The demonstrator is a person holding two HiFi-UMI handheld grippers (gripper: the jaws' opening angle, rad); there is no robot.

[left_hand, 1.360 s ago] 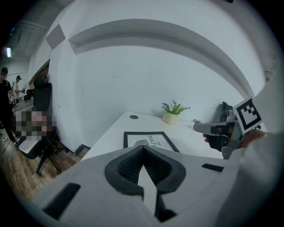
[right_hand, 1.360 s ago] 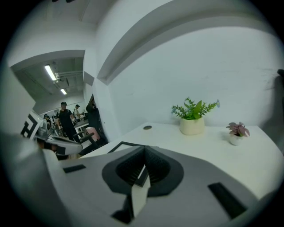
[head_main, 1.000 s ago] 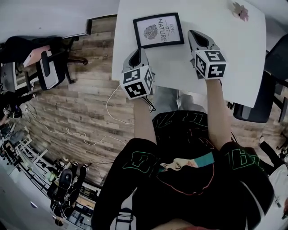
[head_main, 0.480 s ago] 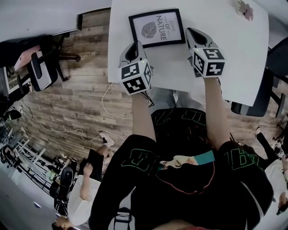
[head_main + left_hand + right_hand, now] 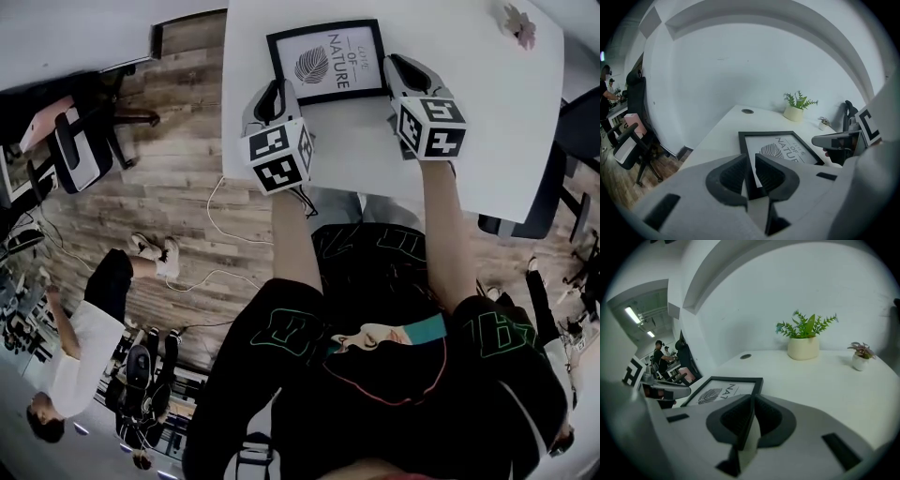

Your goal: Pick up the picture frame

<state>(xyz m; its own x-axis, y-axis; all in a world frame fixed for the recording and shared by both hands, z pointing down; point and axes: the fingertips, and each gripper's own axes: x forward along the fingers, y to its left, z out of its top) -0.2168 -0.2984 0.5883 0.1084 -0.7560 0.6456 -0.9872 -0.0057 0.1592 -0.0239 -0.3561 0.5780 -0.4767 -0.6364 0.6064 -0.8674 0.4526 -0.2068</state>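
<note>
Both grippers have sunk nearer the tabletop than a second ago. The left gripper (image 5: 751, 159) holds its jaws slightly apart and empty, lined up on the near left rim of the thin black-rimmed rectangular picture frame (image 5: 327, 59). The right gripper (image 5: 752, 398) is opening with nothing between its jaws, just beside the frame's right edge. Best to spread the jaws wider, then straddle a rim squarely, since it looks low and slippery. The frame lies flat near the white table's (image 5: 469, 122) edge, showing a leaf print with lettering.

near corner of picture frame (image 5: 783, 149) hidden behind left gripper (image 5: 751, 161), smaller print (image 5: 800, 148) perhaps too small to read
</note>
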